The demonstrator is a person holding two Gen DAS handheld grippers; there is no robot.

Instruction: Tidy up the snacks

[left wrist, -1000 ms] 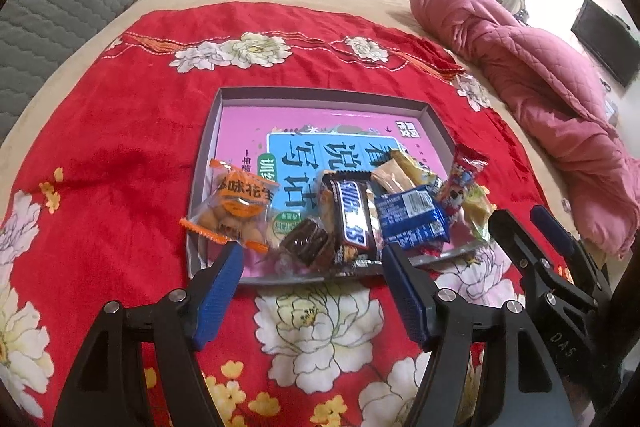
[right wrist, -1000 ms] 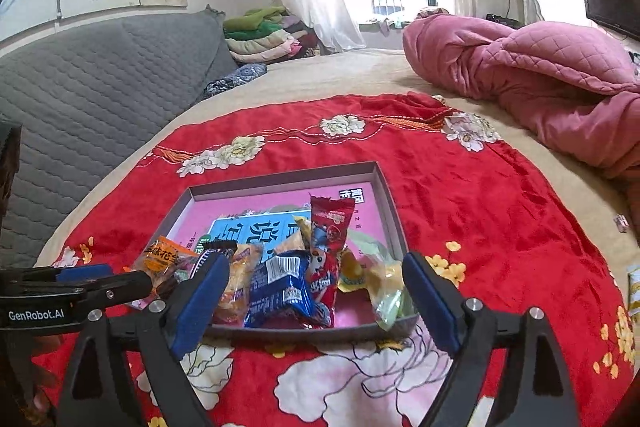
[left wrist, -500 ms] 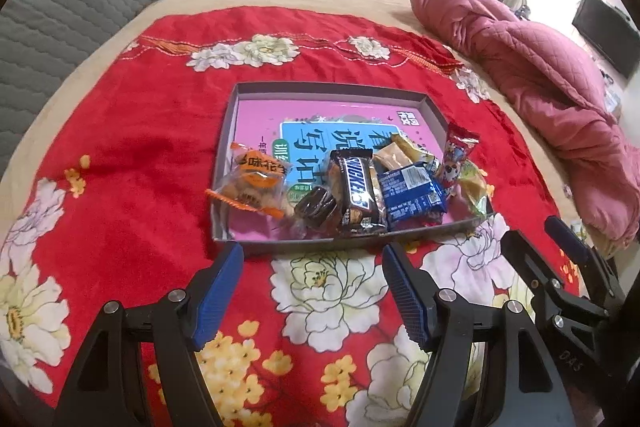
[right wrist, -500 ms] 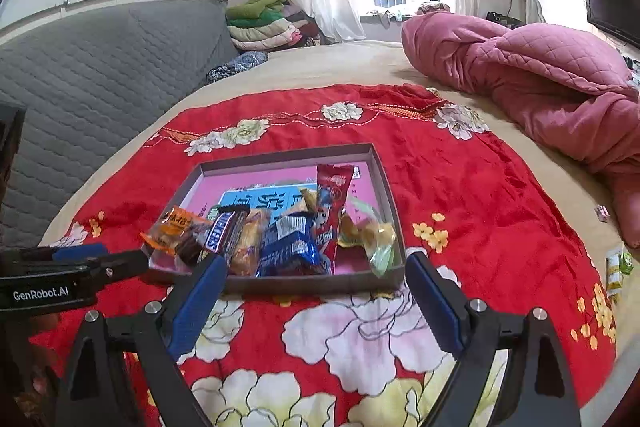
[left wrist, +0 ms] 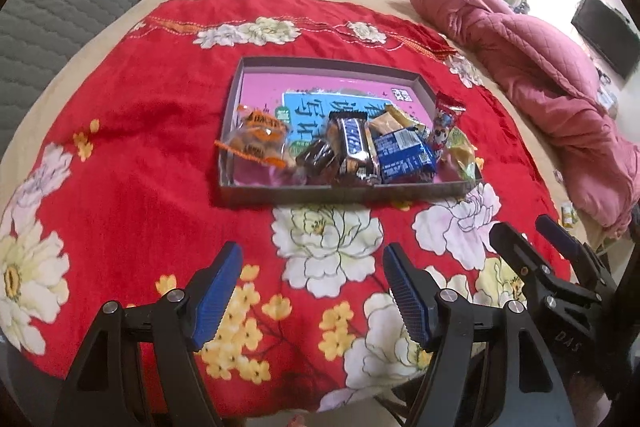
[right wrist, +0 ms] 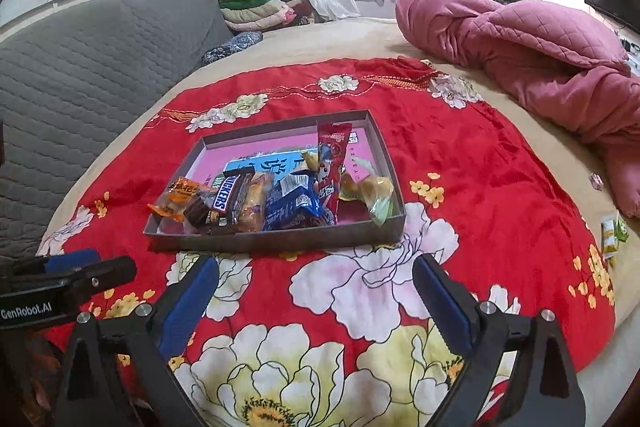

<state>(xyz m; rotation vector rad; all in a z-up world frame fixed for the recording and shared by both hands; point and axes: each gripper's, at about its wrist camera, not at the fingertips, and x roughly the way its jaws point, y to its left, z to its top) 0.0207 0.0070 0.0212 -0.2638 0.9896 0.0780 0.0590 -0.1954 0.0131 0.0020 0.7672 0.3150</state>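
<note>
Nearest, well short of the tray (left wrist: 344,191), two grippers hovered over the red cloth (left wrist: 132,155): the left gripper (left wrist: 310,289) and right gripper (right wrist: 316,301), both opening with nothing between their fingers. Seven snacks lay bunched along the tray's near wall, among them one Snickers (right wrist: 229,193), one blue pack (right wrist: 294,205) and one orange bag (left wrist: 256,143).

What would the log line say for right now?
left gripper: opening, empty | right gripper: opening, empty | snacks: in tray | tray: on red cloth
</note>
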